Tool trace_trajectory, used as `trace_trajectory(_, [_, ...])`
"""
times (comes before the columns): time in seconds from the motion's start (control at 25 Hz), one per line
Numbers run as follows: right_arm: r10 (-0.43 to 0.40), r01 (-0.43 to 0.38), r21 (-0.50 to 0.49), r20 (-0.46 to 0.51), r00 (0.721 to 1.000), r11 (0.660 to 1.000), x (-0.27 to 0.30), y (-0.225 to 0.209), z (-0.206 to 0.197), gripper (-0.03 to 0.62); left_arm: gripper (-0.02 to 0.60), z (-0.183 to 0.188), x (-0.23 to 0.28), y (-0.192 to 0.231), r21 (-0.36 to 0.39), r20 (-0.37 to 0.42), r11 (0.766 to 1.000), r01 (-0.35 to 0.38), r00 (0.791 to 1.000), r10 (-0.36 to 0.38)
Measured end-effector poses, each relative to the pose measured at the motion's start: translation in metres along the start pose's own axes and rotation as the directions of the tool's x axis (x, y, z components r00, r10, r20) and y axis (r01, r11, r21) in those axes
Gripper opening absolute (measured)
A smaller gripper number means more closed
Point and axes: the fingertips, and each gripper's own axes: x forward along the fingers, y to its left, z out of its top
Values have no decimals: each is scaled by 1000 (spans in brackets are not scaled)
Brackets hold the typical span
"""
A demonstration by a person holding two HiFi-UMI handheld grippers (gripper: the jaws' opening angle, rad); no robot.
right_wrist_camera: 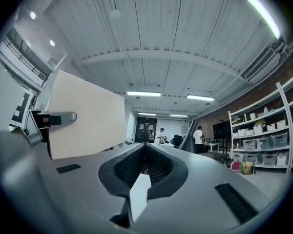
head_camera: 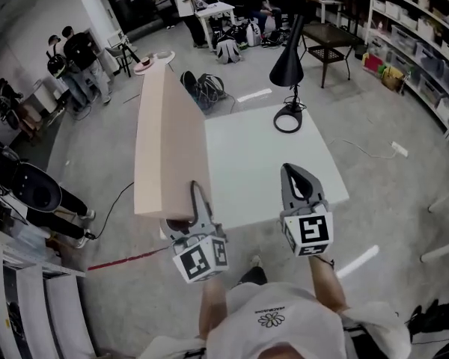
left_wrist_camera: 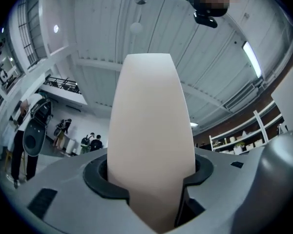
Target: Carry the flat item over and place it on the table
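A long, flat beige board (head_camera: 165, 144) stands on end in the head view, left of the white table (head_camera: 269, 163). My left gripper (head_camera: 195, 203) is shut on the board's lower end. In the left gripper view the board (left_wrist_camera: 151, 130) rises between the two jaws, which press on both faces. My right gripper (head_camera: 295, 173) hovers over the table's near edge, shut, with nothing in it. The right gripper view shows the board (right_wrist_camera: 85, 113) off to the left and a left gripper finger (right_wrist_camera: 53, 118) beside it.
A black desk lamp (head_camera: 288, 66) stands at the table's far edge. A dark backpack (head_camera: 203, 88) lies on the floor behind the board. People stand at the far left and back. Shelves (head_camera: 426, 58) line the right wall. A red line (head_camera: 127, 260) marks the floor.
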Motion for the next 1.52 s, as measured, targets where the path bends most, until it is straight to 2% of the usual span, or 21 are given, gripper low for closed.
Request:
trace_trajectory(0.12, [-9, 9, 40, 0, 1000, 999, 58, -1, 3, 12, 288, -8, 53, 16, -29, 6, 999, 27, 1000, -27])
trace_trajectory(0.32, [-41, 42, 41, -25, 999, 998, 136, -9, -8, 12, 288, -23, 130, 36, 19, 11, 998, 52, 999, -52])
trace_trajectory(0.48, [-42, 42, 65, -11, 999, 997, 173, -18, -9, 12, 288, -48, 165, 49, 25, -17, 999, 35, 999, -35])
trace_trajectory(0.72, [-63, 63, 27, -11, 998, 998, 188, -37, -11, 12, 288, -76, 185, 39, 9, -71, 999, 35, 997, -34])
trace_trajectory(1.04, [-41, 39, 50, 36, 999, 998, 210, -43, -8, 12, 288, -79, 203, 25, 54, -61, 998, 37, 998, -34])
trace_trajectory(1.52, [-29, 26, 90, 30, 999, 996, 219, -57, -19, 12, 288, -87, 210, 10, 102, -72, 994, 33, 997, -26])
